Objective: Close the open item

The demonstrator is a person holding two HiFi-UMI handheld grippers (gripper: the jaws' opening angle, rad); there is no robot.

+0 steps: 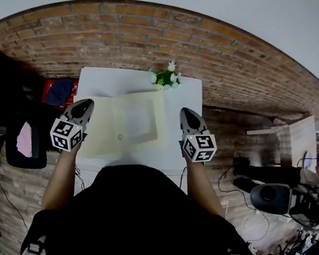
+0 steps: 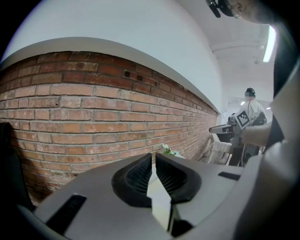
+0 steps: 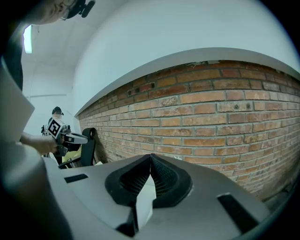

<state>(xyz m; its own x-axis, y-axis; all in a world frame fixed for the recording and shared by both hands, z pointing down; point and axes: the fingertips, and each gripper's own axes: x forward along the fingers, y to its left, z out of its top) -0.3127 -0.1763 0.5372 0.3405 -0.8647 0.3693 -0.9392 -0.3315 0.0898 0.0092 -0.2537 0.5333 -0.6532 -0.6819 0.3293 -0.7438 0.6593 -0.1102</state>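
Note:
A pale yellow folder-like item (image 1: pixel 127 123) lies opened flat on the white table (image 1: pixel 185 89), with a whitish square panel in its middle. My left gripper (image 1: pixel 85 105) hovers at the item's left edge, its jaws shut with nothing between them. My right gripper (image 1: pixel 187 113) is just past the item's right edge, also shut and empty. In the left gripper view the jaws of the left gripper (image 2: pixel 153 157) point toward the brick wall, with only a sliver between the tips. In the right gripper view the tips of the right gripper (image 3: pixel 150 157) meet.
A small bunch of white flowers with green leaves (image 1: pixel 166 77) stands at the table's far edge. A black chair (image 1: pixel 24 144) is left of the table, with a red and a blue object (image 1: pixel 61 90) behind it. Camera gear and cables (image 1: pixel 272 196) crowd the floor on the right.

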